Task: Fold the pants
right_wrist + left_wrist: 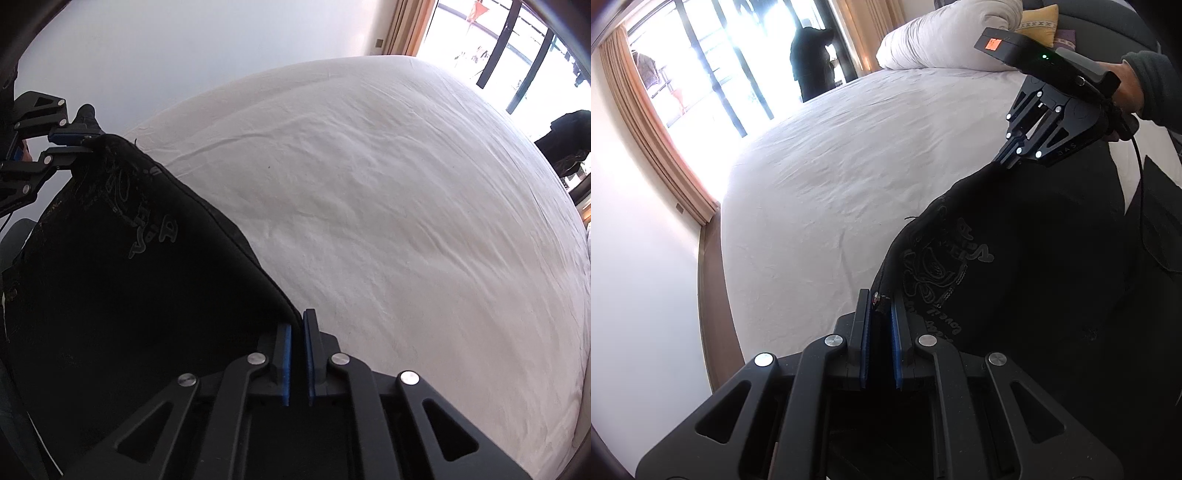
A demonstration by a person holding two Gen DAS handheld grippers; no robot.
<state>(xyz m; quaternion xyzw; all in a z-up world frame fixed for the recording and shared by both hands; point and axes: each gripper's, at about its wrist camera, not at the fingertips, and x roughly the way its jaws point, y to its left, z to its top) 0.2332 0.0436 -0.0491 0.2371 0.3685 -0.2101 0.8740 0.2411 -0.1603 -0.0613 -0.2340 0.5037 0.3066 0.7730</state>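
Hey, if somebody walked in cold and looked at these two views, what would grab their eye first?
Probably the black pants, stretched between the two grippers over the white bed sheet. The left gripper is shut on one corner near the printed graphic, and the right gripper pinches the other corner. Next comes the glaring bright window with tan curtains beyond the bed, and a rolled white duvet at the bed's far end.

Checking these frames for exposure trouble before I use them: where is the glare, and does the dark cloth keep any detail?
Left wrist view: the window is blown out white, the fisheye bends the curtain, and the black pants show only a faint print. Right wrist view: glare sits at the upper right, and the white sheet keeps its wrinkles sharp.
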